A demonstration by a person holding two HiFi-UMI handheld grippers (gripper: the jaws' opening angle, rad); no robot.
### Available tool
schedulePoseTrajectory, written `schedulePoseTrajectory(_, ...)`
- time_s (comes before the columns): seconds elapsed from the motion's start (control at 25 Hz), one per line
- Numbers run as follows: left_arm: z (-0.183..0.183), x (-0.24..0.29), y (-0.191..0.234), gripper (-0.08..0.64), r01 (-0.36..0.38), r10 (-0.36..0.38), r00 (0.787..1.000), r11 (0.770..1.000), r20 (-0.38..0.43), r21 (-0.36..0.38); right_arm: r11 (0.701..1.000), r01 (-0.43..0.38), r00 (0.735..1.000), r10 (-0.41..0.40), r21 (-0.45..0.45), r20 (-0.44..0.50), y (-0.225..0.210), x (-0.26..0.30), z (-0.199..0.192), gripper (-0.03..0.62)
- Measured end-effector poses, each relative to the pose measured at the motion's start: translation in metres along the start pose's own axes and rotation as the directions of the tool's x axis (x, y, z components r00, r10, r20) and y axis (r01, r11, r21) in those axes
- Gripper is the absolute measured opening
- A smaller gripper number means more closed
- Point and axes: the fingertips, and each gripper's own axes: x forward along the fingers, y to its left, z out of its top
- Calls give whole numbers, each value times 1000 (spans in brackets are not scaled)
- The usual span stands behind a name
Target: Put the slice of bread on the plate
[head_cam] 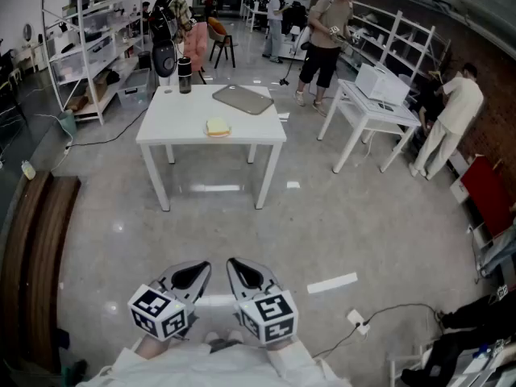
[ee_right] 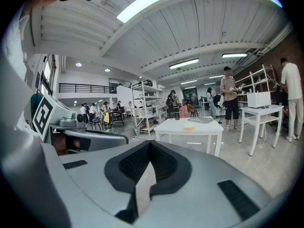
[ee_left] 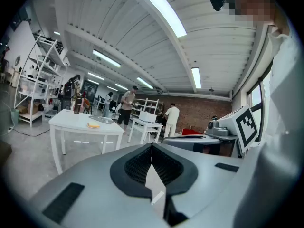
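One bread slice [head_cam: 218, 126] lies flat on the single white table [head_cam: 173, 127], near the middle of its front edge; it is too small to tell which way it points. Behind it on the table sit one gray tray [head_cam: 243, 99] and one dark bottle [head_cam: 185, 75]. Well short of the table, the left gripper [head_cam: 200, 268] and right gripper [head_cam: 236, 264] are held side by side against the person's body, aimed at the table. Each has its jaws pressed together on nothing.
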Motion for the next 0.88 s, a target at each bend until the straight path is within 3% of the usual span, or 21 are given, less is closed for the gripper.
schedulePoseTrajectory(0.12, -5, 4, -4, 8, 26, -26, 1000, 999, 3, -39, 1000, -15, 1000, 15, 10, 4, -1, 1, 0, 14)
schedulePoseTrajectory(0.64, -7, 0, -13, 8, 10, -10, 1000, 999, 8, -38, 1000, -26, 1000, 26, 9, -18, 0, -10, -11, 14)
schedulePoseTrajectory(0.88, -10, 5, -9, 8, 0, 0, 1000, 997, 9, -74, 993, -55, 998, 55, 102, 6, -1, -9, -14, 14)
